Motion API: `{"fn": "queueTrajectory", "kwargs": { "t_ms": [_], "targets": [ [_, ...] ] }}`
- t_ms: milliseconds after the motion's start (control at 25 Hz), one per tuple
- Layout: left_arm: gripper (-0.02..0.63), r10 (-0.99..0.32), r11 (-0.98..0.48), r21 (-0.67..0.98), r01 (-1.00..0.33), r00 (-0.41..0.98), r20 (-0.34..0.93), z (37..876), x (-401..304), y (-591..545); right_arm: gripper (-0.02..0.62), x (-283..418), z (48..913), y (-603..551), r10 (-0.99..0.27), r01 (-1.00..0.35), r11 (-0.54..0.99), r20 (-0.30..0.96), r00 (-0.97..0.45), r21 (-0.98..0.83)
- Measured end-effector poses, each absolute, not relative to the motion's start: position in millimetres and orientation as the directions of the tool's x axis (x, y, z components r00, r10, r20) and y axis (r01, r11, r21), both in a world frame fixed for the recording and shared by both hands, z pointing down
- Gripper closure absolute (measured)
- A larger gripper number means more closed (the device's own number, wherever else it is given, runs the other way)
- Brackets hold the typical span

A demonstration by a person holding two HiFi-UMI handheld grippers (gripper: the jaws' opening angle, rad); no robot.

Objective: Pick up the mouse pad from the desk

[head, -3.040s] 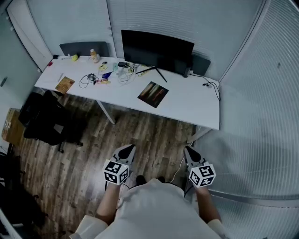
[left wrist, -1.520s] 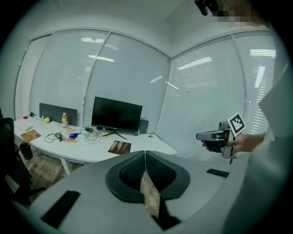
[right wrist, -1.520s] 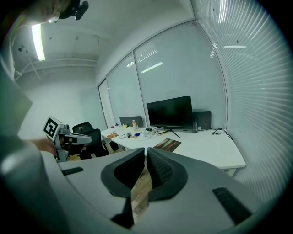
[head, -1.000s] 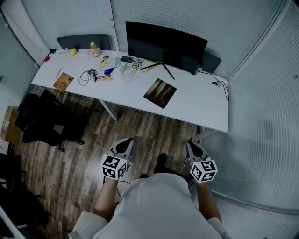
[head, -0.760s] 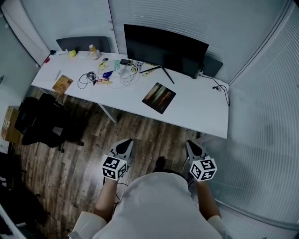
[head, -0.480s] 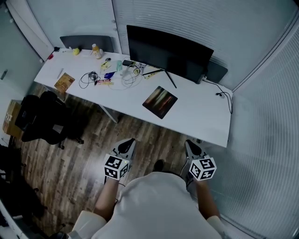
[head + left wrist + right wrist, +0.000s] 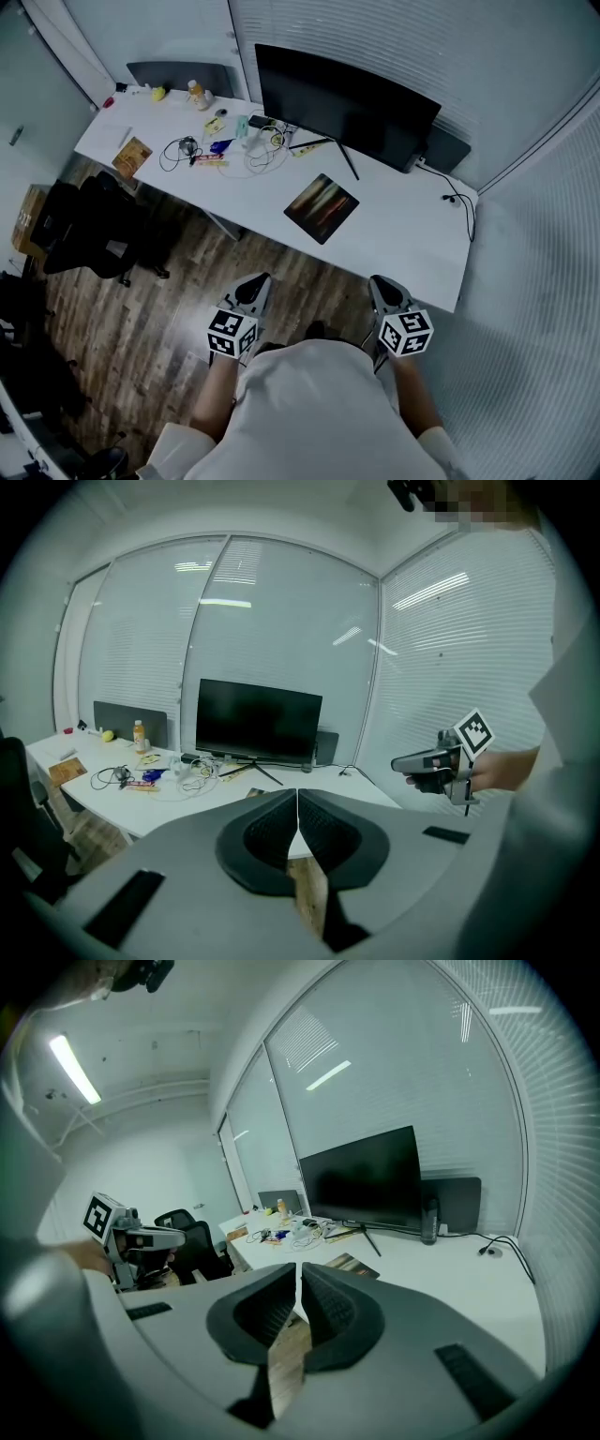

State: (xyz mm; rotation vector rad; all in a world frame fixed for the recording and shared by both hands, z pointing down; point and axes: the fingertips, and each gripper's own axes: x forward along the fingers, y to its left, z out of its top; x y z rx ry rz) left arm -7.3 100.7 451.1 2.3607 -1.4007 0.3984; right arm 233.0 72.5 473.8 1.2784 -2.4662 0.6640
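Two closed, empty: left tool (image 7: 254,281), right tool (image 7: 381,282); mouse pad (image 7: 322,208) flat on desk (image 7: 408,234).

Black monitor (image 7: 347,94) along back edge of surface (image 7: 412,244). Bottle (image 7: 195,91) at back left corner; brown booklet (image 7: 131,157) near left front edge. Tangled cables (image 7: 178,150) left of centre. Black chair (image 7: 89,230) on wood floor (image 7: 169,328).

High and low views, shared desk (image 7: 403,234)
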Motion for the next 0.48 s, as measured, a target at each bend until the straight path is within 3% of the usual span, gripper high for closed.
{"fn": "queueTrajectory", "kwargs": {
  "t_ms": [480],
  "targets": [
    [0.588, -0.768, -0.423, 0.168, -0.89, 0.451, 0.455, 466.0, 5.8, 76.2, 0.555, 235.9, 490.2, 40.3, -0.648, -0.795, 0.531, 0.464, -0.604, -0.294]
  ]
}}
